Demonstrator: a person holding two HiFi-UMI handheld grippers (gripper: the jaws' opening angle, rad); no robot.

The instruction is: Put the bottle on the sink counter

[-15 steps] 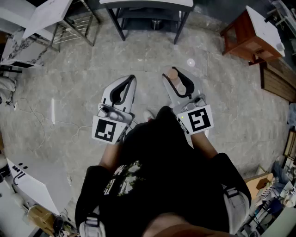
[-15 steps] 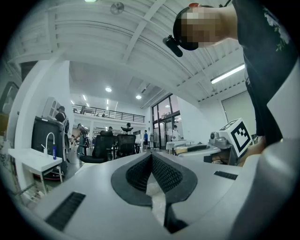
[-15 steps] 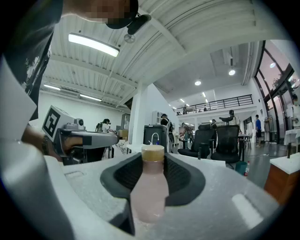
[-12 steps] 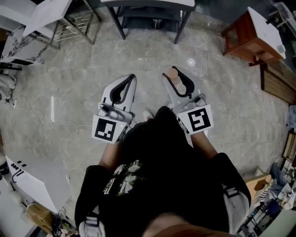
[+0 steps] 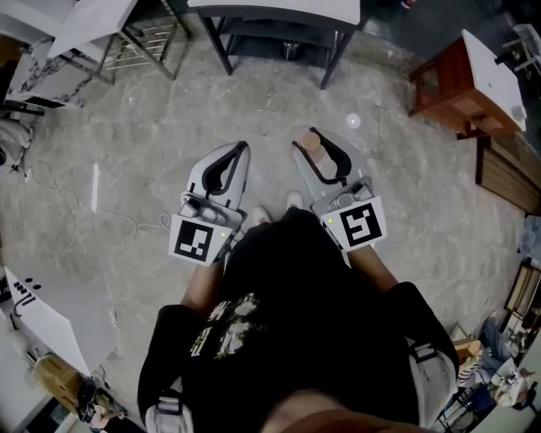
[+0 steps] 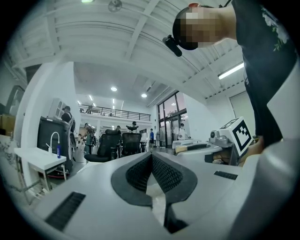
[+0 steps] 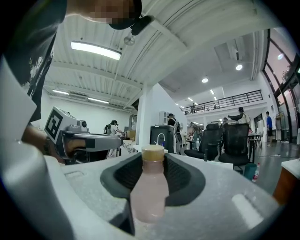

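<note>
A pale pink bottle (image 7: pixel 149 187) with a tan cap stands upright between the black pads of my right gripper (image 7: pixel 152 159), which is shut on its body. From above, the bottle (image 5: pixel 321 152) shows in the right gripper (image 5: pixel 311 137), held out over the concrete floor. My left gripper (image 5: pixel 240 149) hangs beside it, shut, its tips touching. Nothing sits between the left gripper's (image 6: pixel 151 157) pads. A white counter (image 6: pixel 40 160) with a curved faucet (image 6: pixel 51 139) stands far off at the left gripper view's left.
A dark table (image 5: pixel 270 13) stands ahead at the top. To the right is a wooden cabinet (image 5: pixel 461 76), and at the upper left a white table (image 5: pixel 84 21). A cable (image 5: pixel 59 203) trails over the floor. Office chairs (image 6: pixel 115 143) and people stand far off.
The floor and furniture have slid slightly down in the head view, so the person has stepped forward. Both grippers keep their pose, the bottle still in the right one.
</note>
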